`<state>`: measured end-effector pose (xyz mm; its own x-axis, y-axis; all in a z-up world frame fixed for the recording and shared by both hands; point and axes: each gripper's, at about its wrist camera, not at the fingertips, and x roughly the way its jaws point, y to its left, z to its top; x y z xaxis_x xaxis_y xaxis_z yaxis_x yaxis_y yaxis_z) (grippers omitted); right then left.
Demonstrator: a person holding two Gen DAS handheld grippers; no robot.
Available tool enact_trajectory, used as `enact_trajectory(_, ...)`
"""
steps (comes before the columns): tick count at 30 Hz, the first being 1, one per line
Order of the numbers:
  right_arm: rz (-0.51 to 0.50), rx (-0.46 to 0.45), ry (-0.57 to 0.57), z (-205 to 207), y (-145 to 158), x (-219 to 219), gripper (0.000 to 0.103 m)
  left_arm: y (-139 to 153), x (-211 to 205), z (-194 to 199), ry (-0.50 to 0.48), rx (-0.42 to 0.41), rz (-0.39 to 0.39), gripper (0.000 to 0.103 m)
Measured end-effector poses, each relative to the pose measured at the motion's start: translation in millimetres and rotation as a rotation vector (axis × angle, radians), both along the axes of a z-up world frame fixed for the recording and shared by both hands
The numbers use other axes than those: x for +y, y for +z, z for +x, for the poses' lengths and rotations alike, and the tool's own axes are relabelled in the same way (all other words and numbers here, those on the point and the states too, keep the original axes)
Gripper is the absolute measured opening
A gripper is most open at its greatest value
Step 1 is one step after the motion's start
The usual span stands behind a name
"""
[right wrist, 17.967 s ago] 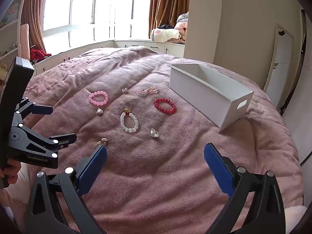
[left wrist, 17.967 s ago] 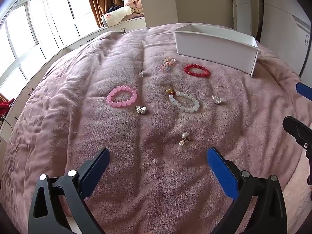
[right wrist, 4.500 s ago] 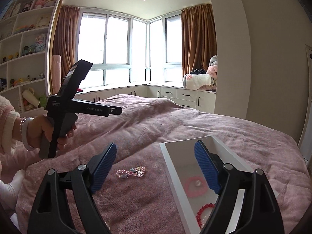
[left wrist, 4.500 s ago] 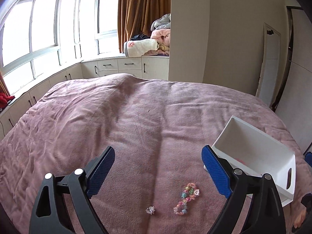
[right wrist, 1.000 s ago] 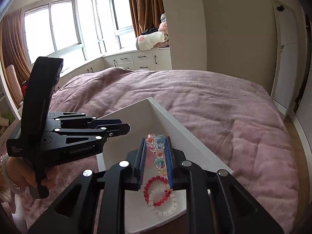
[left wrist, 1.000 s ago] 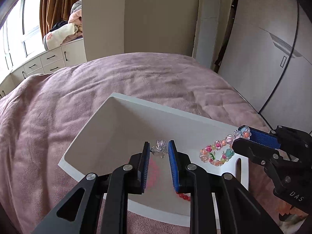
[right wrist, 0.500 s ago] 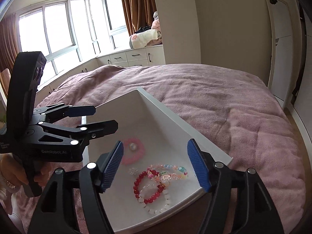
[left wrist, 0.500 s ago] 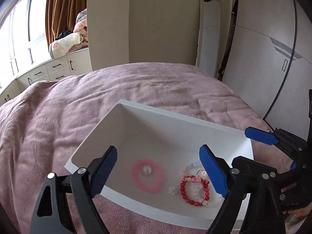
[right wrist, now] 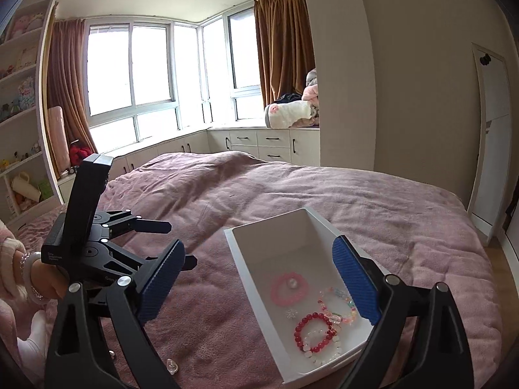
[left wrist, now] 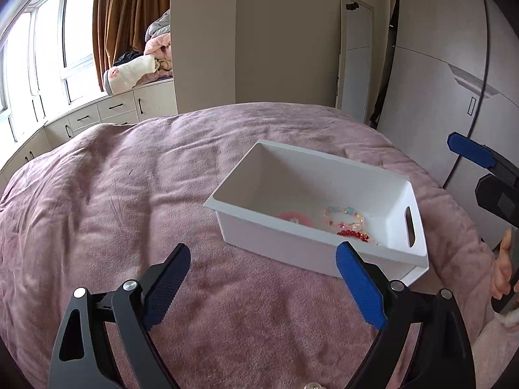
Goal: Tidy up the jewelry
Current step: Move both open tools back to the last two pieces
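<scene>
A white box (left wrist: 311,246) (right wrist: 249,278) sits on the pink bed cover. Inside lie a pink bead bracelet (right wrist: 289,289), a red bead bracelet (right wrist: 313,329), a white bead bracelet (right wrist: 322,347), a pastel multicolour bracelet (right wrist: 340,304) and a small silver flower piece (right wrist: 291,313). My left gripper (left wrist: 261,288) is open and empty, just short of the box's near wall. My right gripper (right wrist: 258,283) is open and empty above the box. A small silver heart charm (right wrist: 172,367) lies on the cover by the right gripper's left finger.
The pink bed cover (left wrist: 113,201) spreads left and beyond the box. The right gripper shows at the right edge of the left wrist view (left wrist: 486,175). The left gripper and hand (right wrist: 97,243) show left in the right wrist view. Window cabinets (right wrist: 259,142) stand behind the bed.
Both grippers opened and dropped the silver flower piece and the multicolour bracelet into the box. Both have since pulled back from the box, still open.
</scene>
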<state>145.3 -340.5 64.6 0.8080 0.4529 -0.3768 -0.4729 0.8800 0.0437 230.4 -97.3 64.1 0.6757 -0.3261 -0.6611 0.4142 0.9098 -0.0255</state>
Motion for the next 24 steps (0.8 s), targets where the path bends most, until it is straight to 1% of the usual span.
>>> enact_trajectory(4,-0.038,0.011,0.082,-19,-9,34,0.093,-5,32,-30,-0.004,-0.02,0.05,0.093)
enact_trajectory(6,-0.069,0.015,0.107,-27,-20,48,0.093,-9,48,-45,-0.012,-0.016,0.056,0.093)
enact_trajectory(9,-0.121,0.041,0.135,-32,-43,66,0.093,-16,71,-66,-0.041,0.016,0.049,0.094)
enact_trajectory(14,-0.201,0.09,0.193,-37,-85,94,0.093,-31,96,-101,-0.079,0.033,0.054,0.094)
enact_trajectory(16,-0.236,0.1,0.224,-39,-103,104,0.092,-42,102,-110,-0.083,0.052,0.05,0.094)
enact_trajectory(18,-0.271,0.132,0.254,-39,-122,113,0.088,-58,105,-117,-0.095,0.091,0.034,0.094)
enact_trajectory(20,-0.313,0.18,0.28,-36,-142,120,0.08,-75,104,-123,-0.11,0.115,0.037,0.094)
enact_trajectory(22,-0.368,0.221,0.289,-35,-161,125,0.079,-92,98,-127,-0.124,0.137,0.068,0.094)
enact_trajectory(24,-0.423,0.283,0.286,-32,-178,128,0.079,-108,92,-133,-0.158,0.156,0.106,0.094)
